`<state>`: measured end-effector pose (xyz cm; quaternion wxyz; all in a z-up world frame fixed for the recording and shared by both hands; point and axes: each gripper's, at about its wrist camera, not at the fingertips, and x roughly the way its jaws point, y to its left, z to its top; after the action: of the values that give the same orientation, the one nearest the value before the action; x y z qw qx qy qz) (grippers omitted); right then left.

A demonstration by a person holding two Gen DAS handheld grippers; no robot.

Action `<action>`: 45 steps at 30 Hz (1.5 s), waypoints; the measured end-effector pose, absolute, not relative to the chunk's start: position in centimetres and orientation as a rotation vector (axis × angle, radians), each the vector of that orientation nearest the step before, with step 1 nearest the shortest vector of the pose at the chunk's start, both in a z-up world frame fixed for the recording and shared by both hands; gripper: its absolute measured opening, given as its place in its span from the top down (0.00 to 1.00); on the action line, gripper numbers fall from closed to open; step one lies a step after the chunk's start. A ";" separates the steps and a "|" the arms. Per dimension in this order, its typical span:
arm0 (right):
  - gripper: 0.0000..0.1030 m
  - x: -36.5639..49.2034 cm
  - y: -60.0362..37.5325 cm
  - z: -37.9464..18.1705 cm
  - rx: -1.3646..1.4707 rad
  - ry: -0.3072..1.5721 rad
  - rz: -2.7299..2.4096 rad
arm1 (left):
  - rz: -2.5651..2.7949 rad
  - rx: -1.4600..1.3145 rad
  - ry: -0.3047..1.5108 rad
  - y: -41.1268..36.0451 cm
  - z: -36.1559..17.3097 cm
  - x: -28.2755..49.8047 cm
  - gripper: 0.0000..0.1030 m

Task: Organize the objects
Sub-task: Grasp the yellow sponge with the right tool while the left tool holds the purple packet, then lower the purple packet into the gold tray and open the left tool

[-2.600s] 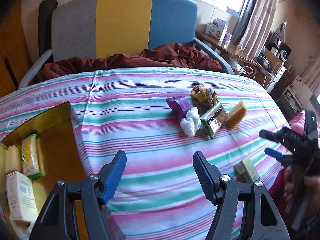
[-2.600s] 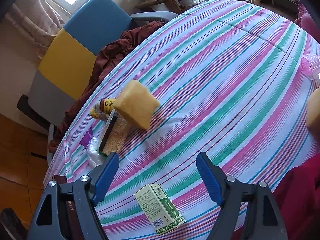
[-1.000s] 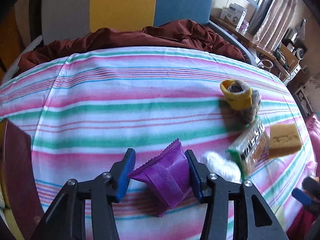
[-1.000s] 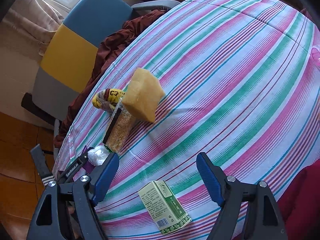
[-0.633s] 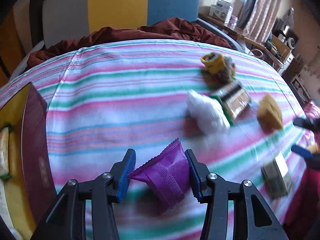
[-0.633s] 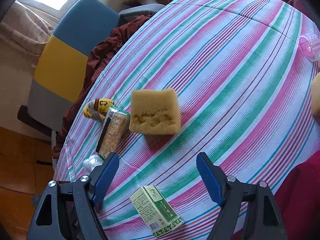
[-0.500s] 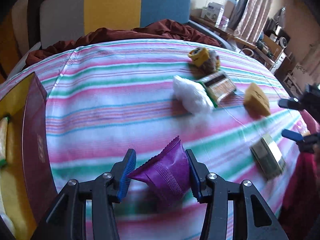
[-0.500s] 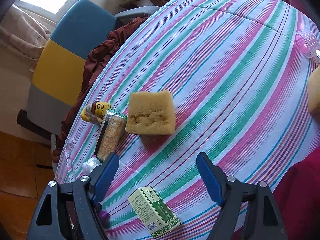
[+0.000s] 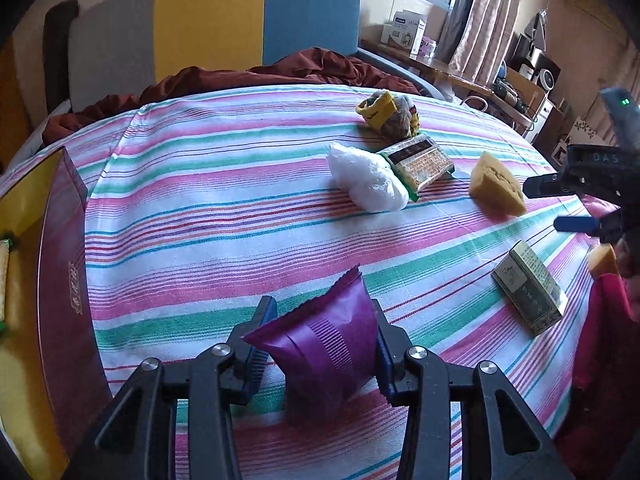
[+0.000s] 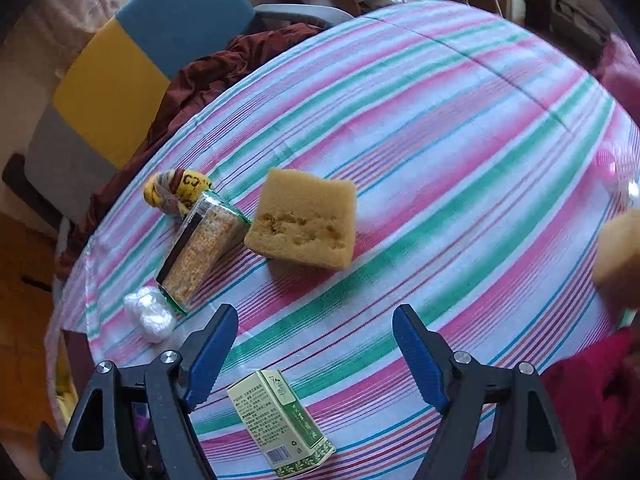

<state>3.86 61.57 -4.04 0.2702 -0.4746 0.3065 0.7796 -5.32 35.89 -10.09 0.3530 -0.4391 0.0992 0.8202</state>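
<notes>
Left gripper clamped the purple packet, its jaws having just tightened. Right gripper hung spread, empty, above the green box.

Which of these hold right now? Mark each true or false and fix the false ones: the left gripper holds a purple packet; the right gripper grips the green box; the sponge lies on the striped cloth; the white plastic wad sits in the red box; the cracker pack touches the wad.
1. The left gripper holds a purple packet. True; its jaws have just been closing on it.
2. The right gripper grips the green box. False: its jaws stand open and empty, the box lying on the cloth below them.
3. The sponge lies on the striped cloth. True.
4. The white plastic wad sits in the red box. False: it lies on the cloth, far from that box.
5. The cracker pack touches the wad. True.
</notes>
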 end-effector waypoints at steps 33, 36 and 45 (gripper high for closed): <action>0.42 -2.6 62.8 -8.5 -1.499 0.369 2.172 | 2.120 -1.178 0.147 34.4 -8.1 -4.9 0.65; 0.42 -2.6 62.7 -8.5 -1.498 0.360 2.173 | 2.127 -1.153 0.161 33.7 -7.0 -3.9 0.65; 0.41 -2.5 62.4 -8.6 -1.493 0.309 2.174 | 2.230 -1.092 0.106 27.5 -2.7 -4.1 0.64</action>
<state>-2.45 62.41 -8.64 0.2407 -0.5458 0.1130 0.7946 -4.09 27.52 -2.66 0.3221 -0.4160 0.0402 0.8495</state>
